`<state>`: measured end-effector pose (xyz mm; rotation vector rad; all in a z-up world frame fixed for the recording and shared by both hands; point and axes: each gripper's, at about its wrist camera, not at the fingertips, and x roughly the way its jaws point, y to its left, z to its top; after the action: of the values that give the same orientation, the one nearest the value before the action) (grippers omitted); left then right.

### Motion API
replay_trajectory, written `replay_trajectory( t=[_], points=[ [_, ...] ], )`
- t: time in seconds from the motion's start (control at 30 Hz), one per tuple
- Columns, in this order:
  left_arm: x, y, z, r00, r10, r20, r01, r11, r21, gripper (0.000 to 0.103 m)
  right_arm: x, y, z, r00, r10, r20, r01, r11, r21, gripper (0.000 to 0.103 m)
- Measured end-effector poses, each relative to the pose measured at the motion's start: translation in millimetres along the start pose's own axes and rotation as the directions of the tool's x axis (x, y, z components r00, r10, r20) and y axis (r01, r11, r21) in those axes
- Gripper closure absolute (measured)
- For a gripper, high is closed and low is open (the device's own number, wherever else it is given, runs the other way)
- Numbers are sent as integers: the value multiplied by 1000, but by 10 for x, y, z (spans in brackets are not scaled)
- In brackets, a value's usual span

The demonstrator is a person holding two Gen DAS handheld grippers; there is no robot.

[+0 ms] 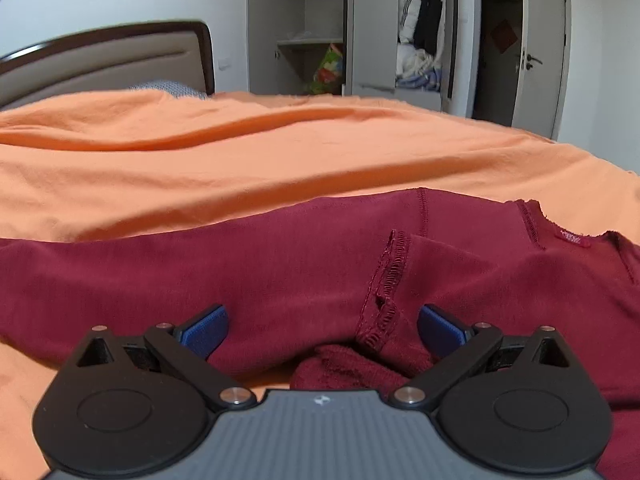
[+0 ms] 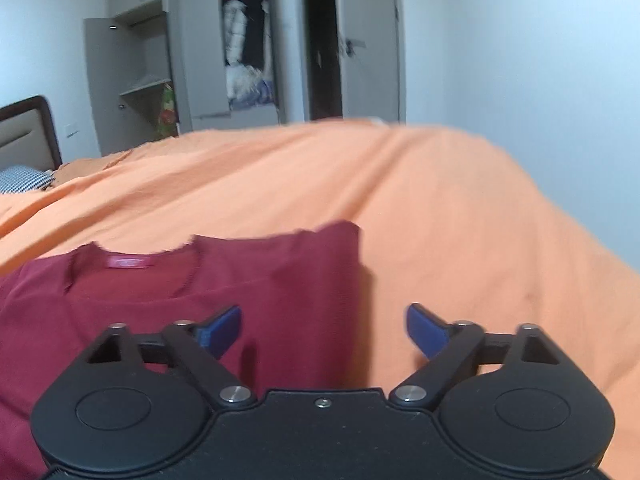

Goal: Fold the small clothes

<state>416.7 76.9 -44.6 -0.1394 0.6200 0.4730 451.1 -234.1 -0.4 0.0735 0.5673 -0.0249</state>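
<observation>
A dark red shirt (image 1: 280,272) lies flat on the orange bed sheet (image 1: 200,168), inside out, with a sleeve folded over its body and a hemmed cuff (image 1: 384,316) near my fingers. My left gripper (image 1: 322,332) hovers low over that sleeve, open, nothing between its blue pads. In the right wrist view the same shirt (image 2: 240,280) shows its neckline and red label (image 2: 128,262). My right gripper (image 2: 324,332) is open above the shirt's right edge, its left pad (image 2: 222,330) over the fabric, its right pad (image 2: 426,330) over the sheet (image 2: 440,220).
A padded headboard (image 1: 108,64) and a patterned pillow (image 2: 24,178) stand at the bed's far left. Behind the bed an open grey wardrobe (image 1: 360,28) holds hanging and piled clothes. A door (image 1: 540,52) stands open at the right.
</observation>
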Motion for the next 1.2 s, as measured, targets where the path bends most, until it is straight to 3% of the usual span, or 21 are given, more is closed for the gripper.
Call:
replay_trajectory(
  t=[0.03, 0.07, 0.13, 0.2, 0.4, 0.47, 0.63, 0.67, 0.73, 0.8, 0.87, 1.1, 1.2],
  points=[
    [-14, -23, -27, 1000, 7, 14, -7, 1000, 6, 0, 52, -50, 3, 1000, 10, -13, -10, 1000, 20, 39],
    [-25, -39, -46, 1000, 11, 24, -11, 1000, 11, 0, 111, -102, 20, 999, 29, -29, -27, 999, 41, 64],
    [-41, -65, -80, 1000, 12, 29, -12, 1000, 13, 0, 153, -199, 10, 998, 52, -43, -48, 995, 86, 88],
    [-60, -69, -95, 1000, 7, 30, -8, 1000, 8, 0, 91, -260, 14, 999, 43, -9, -42, 993, 107, 93],
    [-62, -48, -85, 999, 13, 37, -14, 1000, 24, 0, 257, -389, -41, 999, 37, -28, -33, 989, 142, 90],
    [-67, -51, -101, 999, 13, 43, -14, 1000, 25, 0, 163, -423, -34, 999, 47, -8, -45, 985, 165, 72],
    [-66, -28, -116, 999, 5, 49, -5, 1000, 15, 0, -203, -477, -117, 994, 107, 20, -109, 981, 162, 46],
    [-67, -22, -116, 999, 5, 50, -6, 1000, 16, 0, -278, -459, -165, 993, 115, 19, -116, 983, 140, 45],
    [-65, -24, -123, 999, 9, 53, -10, 1000, 19, 0, -390, -430, -279, 994, 113, 10, -113, 989, 91, 48],
    [-70, -30, -129, 998, 11, 56, -12, 1000, 21, 0, -417, -424, -374, 993, 117, -2, -117, 991, 61, 68],
    [-68, -33, -129, 998, 12, 56, -13, 1000, 21, 0, -408, -464, -430, 991, 136, -5, -135, 986, 95, 78],
    [-183, 58, 27, 999, -20, 26, 20, 1000, 14, 0, -368, -472, -465, 995, 103, -6, -101, 986, 135, 81],
    [-388, 172, 104, 998, -16, 59, 16, 1000, 7, 0, -306, -485, -491, 995, 96, -19, -91, 983, 161, 79]
  ],
)
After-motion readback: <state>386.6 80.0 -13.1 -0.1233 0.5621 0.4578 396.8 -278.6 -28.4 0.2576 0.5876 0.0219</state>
